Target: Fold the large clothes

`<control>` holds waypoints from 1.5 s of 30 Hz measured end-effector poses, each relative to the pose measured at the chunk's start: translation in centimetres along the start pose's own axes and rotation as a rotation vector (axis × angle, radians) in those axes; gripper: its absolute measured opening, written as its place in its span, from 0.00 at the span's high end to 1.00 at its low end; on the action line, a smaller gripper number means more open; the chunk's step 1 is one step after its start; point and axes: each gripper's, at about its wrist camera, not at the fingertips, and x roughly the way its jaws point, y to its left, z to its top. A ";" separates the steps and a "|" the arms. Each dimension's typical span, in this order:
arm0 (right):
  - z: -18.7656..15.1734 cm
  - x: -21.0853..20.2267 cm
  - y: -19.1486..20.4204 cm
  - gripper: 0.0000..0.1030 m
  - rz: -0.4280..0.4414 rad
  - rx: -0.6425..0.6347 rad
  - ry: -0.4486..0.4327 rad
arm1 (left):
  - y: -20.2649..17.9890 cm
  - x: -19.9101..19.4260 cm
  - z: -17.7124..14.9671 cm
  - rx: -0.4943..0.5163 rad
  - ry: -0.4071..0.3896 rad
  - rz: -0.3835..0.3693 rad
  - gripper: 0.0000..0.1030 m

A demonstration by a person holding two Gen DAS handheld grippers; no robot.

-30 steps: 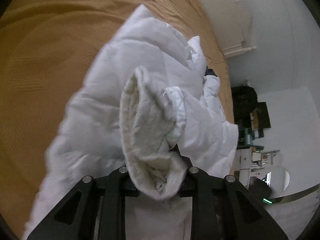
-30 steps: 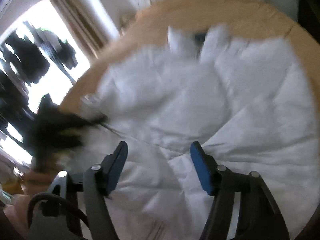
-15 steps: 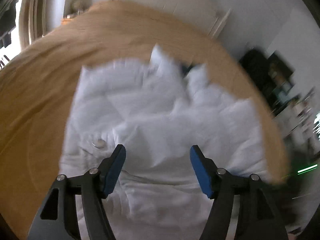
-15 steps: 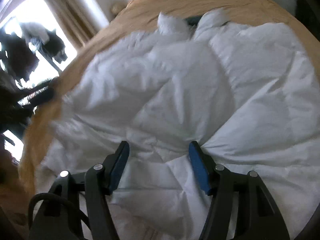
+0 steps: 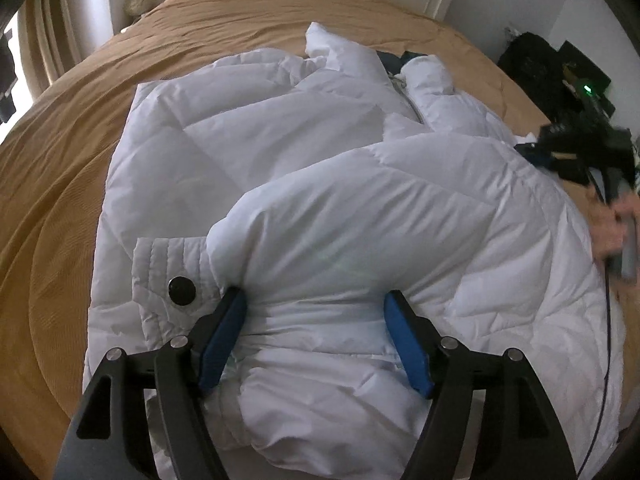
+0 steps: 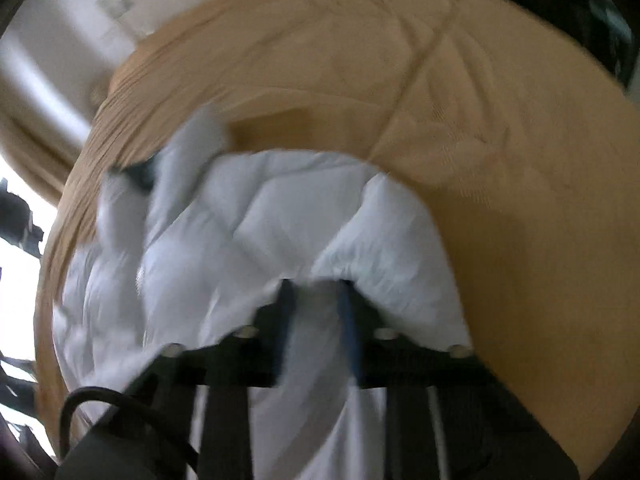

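Right tool point(image 6: 314, 300) had just closed, pinching the white puffer jacket's point(image 6: 280, 220) edge to draw it over; left tool point(image 5: 316, 332) had just spread, straddling its sleeve point(image 5: 360, 220) on the bed point(image 5: 60, 160), unpinched.

1 white puffer jacket point(image 5: 320, 208) on 1 tan bed point(image 5: 60, 200), 2 tools: left tool point(image 5: 316, 312), right tool point(image 6: 316, 292).

Tan bedspread point(image 5: 72, 168) wrinkled; curtain point(image 5: 42, 40) left; dark clutter point(image 5: 540, 68) right.
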 end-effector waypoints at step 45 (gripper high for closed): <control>-21.6 -12.0 -3.8 0.44 -0.112 -0.330 -0.049 | 0.9 -3.5 -1.3 -0.004 -0.021 -0.053 0.21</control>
